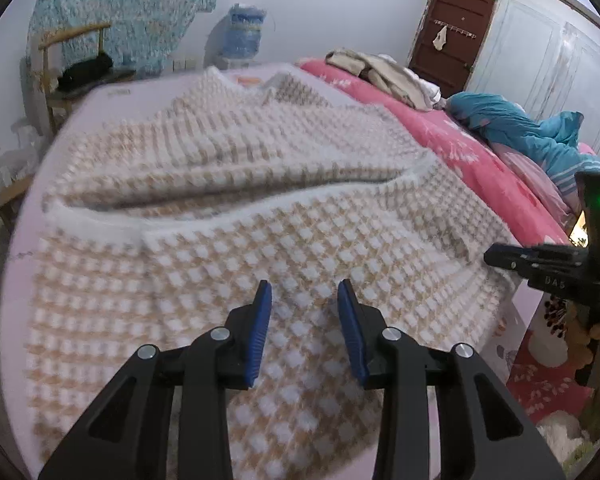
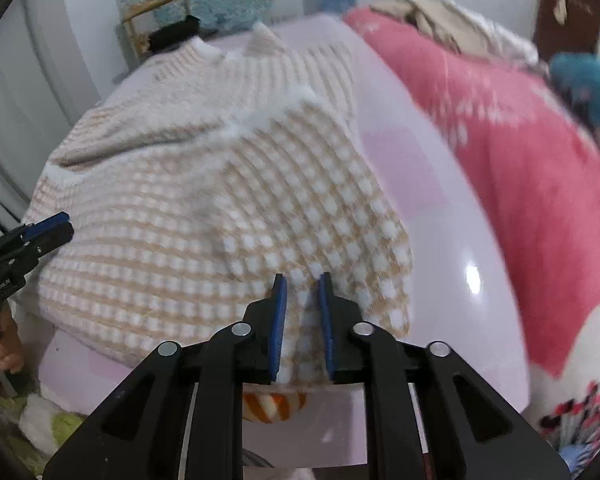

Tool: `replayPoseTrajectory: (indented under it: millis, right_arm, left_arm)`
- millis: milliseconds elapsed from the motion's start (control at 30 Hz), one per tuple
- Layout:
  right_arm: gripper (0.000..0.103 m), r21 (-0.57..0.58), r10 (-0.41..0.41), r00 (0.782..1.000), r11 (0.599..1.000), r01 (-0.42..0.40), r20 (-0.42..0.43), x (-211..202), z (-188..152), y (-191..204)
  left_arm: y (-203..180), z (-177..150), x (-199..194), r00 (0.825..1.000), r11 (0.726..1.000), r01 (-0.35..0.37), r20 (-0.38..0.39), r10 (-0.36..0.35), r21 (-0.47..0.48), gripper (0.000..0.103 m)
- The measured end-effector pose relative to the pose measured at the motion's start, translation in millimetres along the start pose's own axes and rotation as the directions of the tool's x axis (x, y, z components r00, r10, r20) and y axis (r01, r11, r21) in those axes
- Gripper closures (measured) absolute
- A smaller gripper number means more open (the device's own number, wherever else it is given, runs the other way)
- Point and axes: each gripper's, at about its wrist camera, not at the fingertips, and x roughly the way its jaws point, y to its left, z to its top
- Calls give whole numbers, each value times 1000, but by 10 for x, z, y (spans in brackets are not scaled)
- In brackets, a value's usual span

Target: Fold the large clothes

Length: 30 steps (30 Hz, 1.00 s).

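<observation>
A fluffy beige-and-white checked sweater (image 1: 260, 220) lies spread on a pale pink tabletop (image 1: 112, 100), its white-trimmed sides folded in over the middle. My left gripper (image 1: 304, 286) hovers over the near part of the sweater, jaws apart with nothing between them. In the right wrist view the sweater (image 2: 180, 200) has its right flap folded inward. My right gripper (image 2: 302, 280) sits at the near hem, with the fuzzy fabric filling the narrow gap between its blue pads. The left gripper (image 2: 56, 224) shows at that view's left edge, and the right gripper (image 1: 540, 268) at the sweater's right corner.
A bed with pink bedding (image 1: 452, 136), a blue quilt (image 1: 520, 124) and a pile of pale clothes runs along the table's right side. A wooden chair (image 1: 72, 60), a water bottle (image 1: 244, 36) and a brown door (image 1: 452, 32) stand behind. Bare pink tabletop (image 2: 440, 220) lies right of the sweater.
</observation>
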Motion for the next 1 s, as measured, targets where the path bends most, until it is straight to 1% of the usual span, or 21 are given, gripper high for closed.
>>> replayPoseTrajectory:
  millis: [33,67,100,133,167,200,267,300,367,433,500,567,633,667,733,767,800,833,867,933,1000]
  right_arm:
    - [84,-10,19,1000,1000,-19,11,-42,14,73]
    - [80,-26,51,998,998,-50,26,-110,22,147]
    - [74,-41,82,996,996,-81,38,-170,23,224]
    - [71,-57,119,992,992,-116,47,-212,14,301]
    - [67,-73,156,986,986,-152,51,-219,23,393]
    - [65,-96,197,979,977,-192,52,-223,12,507]
    - [63,-140,235,971,964,-228,35,-178,-49,653]
    - [63,-158,236,972,960,-232,8,-95,-81,746]
    - [63,-169,209,976,961,-217,-66,169,-159,858]
    - [62,-168,208,977,962,-213,-51,203,-190,899]
    - [62,-163,205,976,963,-214,-72,162,-131,897]
    - [62,-158,204,976,964,-213,-74,94,-81,899]
    - [62,-181,230,973,956,-233,-34,-49,-22,965]
    - [62,-192,256,967,948,-254,-16,-81,-13,1013]
    - [61,-224,288,958,934,-279,7,-98,-6,1130]
    - [61,-249,281,960,930,-272,2,-57,-21,1210]
    - [61,-277,253,967,928,-251,-27,50,-52,1294]
    - [61,-293,224,973,928,-229,-51,152,-86,1340]
    - [61,-308,212,977,927,-213,-38,208,-120,1362]
    - [61,-321,210,977,923,-212,-42,164,-97,1345]
    - [61,-293,224,973,928,-229,-50,99,-22,1294]
  left_arm:
    - [-26,-5,-99,1000,1000,19,18,-19,16,69]
    - [-59,-26,-183,999,998,46,20,-47,33,69]
    - [-88,-45,-225,998,997,68,12,-69,44,69]
    - [-150,-93,-272,995,993,97,-13,-97,65,69]
    - [-198,-143,-287,994,991,103,-36,-100,81,69]
    - [-257,-229,-272,994,991,91,-73,-84,100,69]
    - [-300,-350,-202,994,993,37,-106,-24,116,68]
    - [-298,-414,-138,991,995,9,-132,5,101,68]
    - [-295,-477,-99,991,998,-2,-131,11,66,68]
    - [-327,-513,-92,992,997,-17,-121,26,77,67]
    - [-363,-505,-170,992,997,-24,-120,33,76,67]
    - [-372,-494,-307,995,995,-39,-87,47,87,67]
    - [-366,-535,-450,996,993,-65,-59,71,96,67]
    - [-325,-566,-460,993,992,-89,-66,95,94,67]
    - [-221,-696,-332,979,984,-152,-126,163,88,68]
    - [-167,-735,-289,979,986,-151,-129,160,76,67]
    - [-124,-751,-295,984,988,-141,-104,146,60,67]
    - [-122,-754,-292,984,989,-139,-106,144,56,67]
    - [-130,-752,-308,983,988,-140,-109,146,59,67]
    - [-144,-719,-375,983,989,-139,-110,145,59,67]
    - [-71,-670,-545,983,984,-174,-58,176,48,67]
